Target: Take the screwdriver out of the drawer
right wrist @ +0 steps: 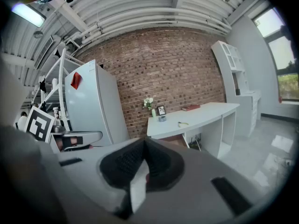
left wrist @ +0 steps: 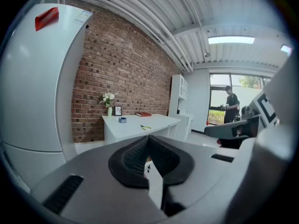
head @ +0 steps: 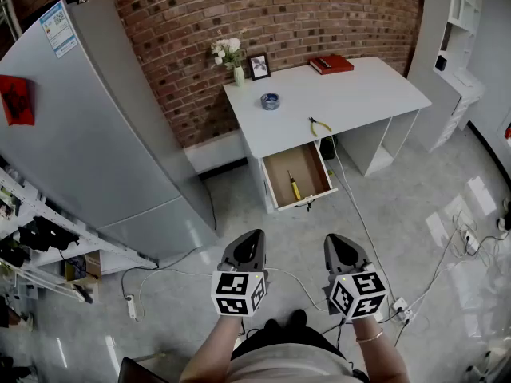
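Both jaw pairs shut, nothing held: left gripper [head: 253,235], right gripper [head: 334,238] well apart from open wooden drawer [head: 313,174]. Slim yellow-handled screwdriver [head: 295,187] seen lying flat inside. Risks: yellow-handled pliers [head: 319,125] on white table [head: 359,86] mistaken for it; screwdriver nudged aside if jaws opened late.

Left hand-held gripper [head: 253,236] closed; right hand-held gripper [head: 334,241] closed.

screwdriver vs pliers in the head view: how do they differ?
The screwdriver lies inside the open drawer; the pliers lie on top of the desk. The screwdriver is one straight piece with a yellow handle; the pliers have two handles spread apart. Both are small hand tools lying flat.
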`<state>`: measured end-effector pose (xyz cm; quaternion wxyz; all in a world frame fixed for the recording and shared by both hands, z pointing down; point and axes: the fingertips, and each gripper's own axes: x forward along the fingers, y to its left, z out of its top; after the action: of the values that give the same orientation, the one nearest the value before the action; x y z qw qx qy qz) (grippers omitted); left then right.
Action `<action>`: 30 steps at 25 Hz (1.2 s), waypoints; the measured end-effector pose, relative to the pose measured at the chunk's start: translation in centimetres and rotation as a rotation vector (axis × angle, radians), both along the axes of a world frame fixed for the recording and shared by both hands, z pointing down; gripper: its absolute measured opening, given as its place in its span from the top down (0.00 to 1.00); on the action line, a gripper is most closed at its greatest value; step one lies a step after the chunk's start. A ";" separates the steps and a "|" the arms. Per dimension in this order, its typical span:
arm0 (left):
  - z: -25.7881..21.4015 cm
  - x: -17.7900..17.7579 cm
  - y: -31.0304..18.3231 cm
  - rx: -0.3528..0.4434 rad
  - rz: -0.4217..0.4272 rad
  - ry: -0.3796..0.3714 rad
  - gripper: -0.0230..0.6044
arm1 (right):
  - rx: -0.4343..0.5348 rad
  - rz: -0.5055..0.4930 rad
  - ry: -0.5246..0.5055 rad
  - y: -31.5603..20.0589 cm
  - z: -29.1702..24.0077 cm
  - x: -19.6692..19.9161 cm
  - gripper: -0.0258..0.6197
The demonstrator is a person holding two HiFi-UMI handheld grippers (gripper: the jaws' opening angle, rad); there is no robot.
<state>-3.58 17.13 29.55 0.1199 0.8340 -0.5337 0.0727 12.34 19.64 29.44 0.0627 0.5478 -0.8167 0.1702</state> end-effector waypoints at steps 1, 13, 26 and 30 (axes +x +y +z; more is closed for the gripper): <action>0.1 0.1 0.0 -0.001 -0.003 -0.002 0.97 | 0.000 -0.005 0.001 0.0 0.0 0.1 0.96; 0.9 2.2 0.6 -0.018 -0.010 -0.010 0.97 | 0.008 0.037 -0.019 0.0 0.3 2.4 0.96; 1.5 3.7 0.7 -0.029 -0.031 -0.029 0.97 | -0.016 0.037 0.011 -0.6 1.5 4.3 0.86; 1.8 4.2 0.7 -0.034 -0.039 -0.033 0.97 | -0.035 0.014 0.010 -0.7 2.0 4.6 0.82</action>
<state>0.65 17.82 31.33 0.1265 0.8199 -0.5505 0.0934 16.91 18.92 31.47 0.0750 0.5530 -0.8096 0.1821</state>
